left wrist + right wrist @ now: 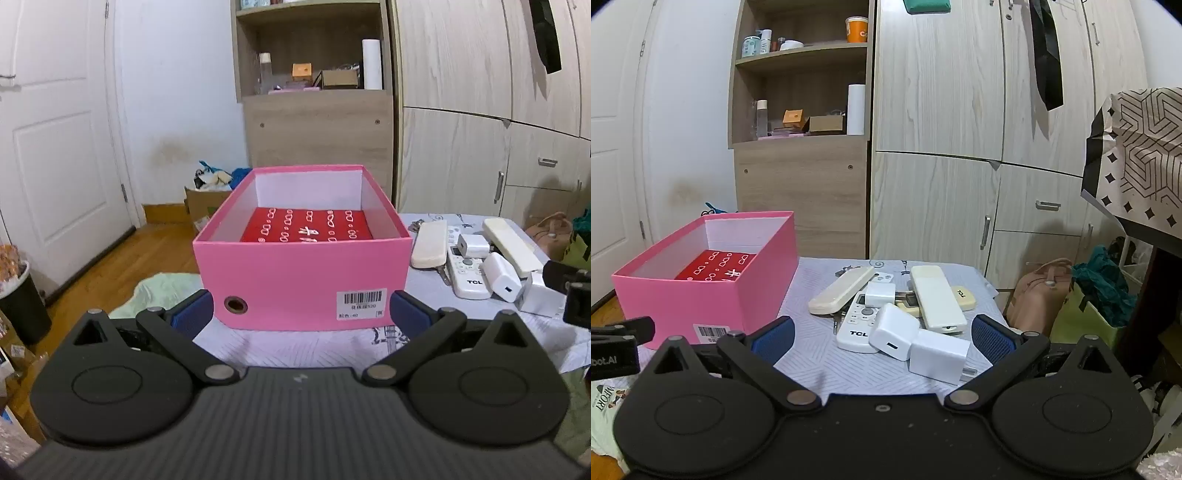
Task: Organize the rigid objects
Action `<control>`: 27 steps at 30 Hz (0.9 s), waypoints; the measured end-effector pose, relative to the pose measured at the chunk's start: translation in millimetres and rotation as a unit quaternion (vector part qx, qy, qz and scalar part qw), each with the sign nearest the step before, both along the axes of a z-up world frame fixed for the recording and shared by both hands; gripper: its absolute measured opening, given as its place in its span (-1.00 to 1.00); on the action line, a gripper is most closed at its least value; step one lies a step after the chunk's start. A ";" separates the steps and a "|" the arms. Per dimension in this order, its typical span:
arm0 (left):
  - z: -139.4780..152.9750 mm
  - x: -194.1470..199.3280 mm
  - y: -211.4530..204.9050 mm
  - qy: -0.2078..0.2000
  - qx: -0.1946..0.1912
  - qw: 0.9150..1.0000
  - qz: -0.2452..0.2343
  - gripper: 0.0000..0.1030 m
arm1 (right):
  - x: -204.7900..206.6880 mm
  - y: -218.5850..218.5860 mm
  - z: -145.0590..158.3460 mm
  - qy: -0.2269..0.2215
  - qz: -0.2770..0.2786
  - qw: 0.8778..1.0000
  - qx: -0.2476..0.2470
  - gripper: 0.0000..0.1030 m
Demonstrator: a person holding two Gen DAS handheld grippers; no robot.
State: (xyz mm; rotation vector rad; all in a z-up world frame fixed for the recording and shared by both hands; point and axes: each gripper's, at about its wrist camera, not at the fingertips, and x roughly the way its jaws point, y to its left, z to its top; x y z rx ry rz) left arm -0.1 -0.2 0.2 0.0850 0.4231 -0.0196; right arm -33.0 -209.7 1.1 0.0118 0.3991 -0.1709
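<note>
Here the pink box (301,273) sits lidless on the worktop (820,354), its long axis running away from the left camera, short barcoded end nearest; one red patterned packet (306,229) lies flat on its floor, the near part hidden behind the box wall. To the box's right lies a heap of white things: three chargers, namely a small charger (880,294), a tilted charger (894,331) and a front charger (939,356) whose prongs point toward the right claw; and at least three remotes, the TCL remote (857,328) pointing away, a cream remote (841,295) angled across it, and a long remote (936,297) lying lengthwise. More pieces beneath the heap are too buried to make out. The left claw (301,314) stands released, flanking the box end without touching; the right claw (882,338) gapes released around the heap's front.
</note>
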 end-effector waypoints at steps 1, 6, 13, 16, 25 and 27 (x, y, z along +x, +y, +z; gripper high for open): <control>0.4 -0.4 -0.6 0.003 0.000 1.000 0.000 1.00 | -0.1 0.2 0.1 -0.001 0.000 1.000 -0.003 1.00; -2.7 -1.6 -2.0 0.017 -0.015 1.000 0.004 1.00 | -0.5 0.5 -0.1 0.000 0.000 1.000 -0.003 1.00; -5.4 9.1 -3.0 0.014 0.000 0.999 0.032 1.00 | 0.4 -3.1 -1.9 0.002 -0.003 1.000 -0.001 1.00; -6.3 3.7 -1.1 -0.001 -0.009 1.000 0.019 1.00 | -2.0 0.4 -6.1 0.007 -0.004 1.000 0.004 1.00; -14.9 -1.5 -3.2 -0.016 0.001 1.000 -0.008 1.00 | -5.1 1.0 -8.7 0.005 -0.002 1.000 -0.002 1.00; -15.6 -1.9 -2.5 -0.014 -0.003 1.000 -0.009 1.00 | -3.9 -0.4 -9.6 0.006 -0.003 1.000 -0.001 1.00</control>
